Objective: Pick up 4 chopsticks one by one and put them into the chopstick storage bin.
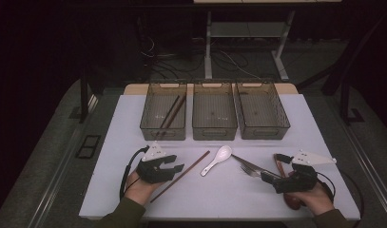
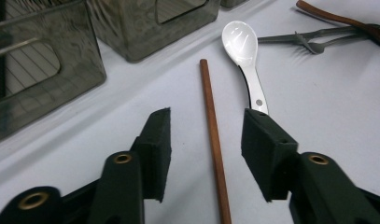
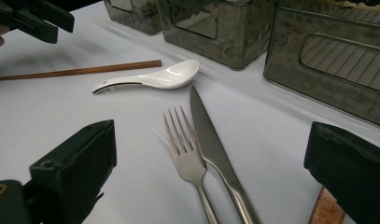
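**Chopstick between the jaws on a white table**

The left gripper [image 2: 206,149] straddles the chopstick [image 2: 213,135], jaws apart, not touching it. The right gripper [image 3: 211,172] gapes empty over the fork [image 3: 185,149]. White table [image 1: 314,142], three bins [image 1: 214,116], dark room behind.

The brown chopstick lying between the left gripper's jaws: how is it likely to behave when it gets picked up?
The chopstick looks like a thin, straight wooden rod, so probably stiff and light. It seems round, so it may roll on the white table if nudged sideways. The left gripper straddles it near one end, so the long free end may droop once lifted.
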`<state>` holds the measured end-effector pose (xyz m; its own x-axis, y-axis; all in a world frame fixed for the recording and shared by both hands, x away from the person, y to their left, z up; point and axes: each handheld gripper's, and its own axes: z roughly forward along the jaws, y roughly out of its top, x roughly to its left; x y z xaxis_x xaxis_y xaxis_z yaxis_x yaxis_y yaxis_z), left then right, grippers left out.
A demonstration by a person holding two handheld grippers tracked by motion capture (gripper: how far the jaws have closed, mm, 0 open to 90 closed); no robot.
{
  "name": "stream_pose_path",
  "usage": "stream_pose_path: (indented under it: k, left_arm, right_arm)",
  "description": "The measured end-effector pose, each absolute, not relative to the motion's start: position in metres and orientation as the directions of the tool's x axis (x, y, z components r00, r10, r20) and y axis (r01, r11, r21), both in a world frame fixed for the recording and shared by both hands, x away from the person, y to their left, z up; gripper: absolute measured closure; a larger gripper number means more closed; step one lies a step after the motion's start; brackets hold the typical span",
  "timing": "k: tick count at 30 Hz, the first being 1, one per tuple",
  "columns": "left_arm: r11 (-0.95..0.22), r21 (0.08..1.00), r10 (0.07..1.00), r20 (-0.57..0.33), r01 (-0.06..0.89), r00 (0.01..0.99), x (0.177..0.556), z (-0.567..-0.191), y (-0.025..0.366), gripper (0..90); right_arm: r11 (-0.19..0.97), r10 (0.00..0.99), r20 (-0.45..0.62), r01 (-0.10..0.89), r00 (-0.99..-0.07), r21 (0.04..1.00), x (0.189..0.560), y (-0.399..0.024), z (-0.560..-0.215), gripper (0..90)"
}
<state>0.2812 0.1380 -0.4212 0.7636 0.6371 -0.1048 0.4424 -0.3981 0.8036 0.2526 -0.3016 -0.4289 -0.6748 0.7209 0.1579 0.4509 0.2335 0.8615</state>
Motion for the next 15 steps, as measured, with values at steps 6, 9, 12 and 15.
stream_pose_path:
  k: [6, 9, 12, 15]
  left_arm:
    - [-0.418, 0.777, 0.616, -0.138, 0.470, 0.776, 0.283, -0.428, 0.131, 64.2]
    - [-0.429, 0.761, 0.615, -0.149, 0.487, 0.774, 0.285, -0.430, 0.128, 69.5]
    - [-0.442, 0.742, 0.609, -0.165, 0.505, 0.776, 0.286, -0.433, 0.125, 73.4]
    - [-0.467, 0.724, 0.604, -0.159, 0.508, 0.781, 0.288, -0.436, 0.122, 75.1]
  right_arm:
    - [0.239, 0.719, 0.153, 0.449, -0.677, 0.861, 0.253, -0.301, -0.429, 2.7]
    - [0.240, 0.720, 0.154, 0.450, -0.677, 0.860, 0.253, -0.301, -0.429, 2.7]
    - [0.242, 0.719, 0.152, 0.450, -0.678, 0.860, 0.253, -0.300, -0.429, 2.7]
    - [0.240, 0.719, 0.154, 0.450, -0.678, 0.860, 0.253, -0.300, -0.429, 2.7]
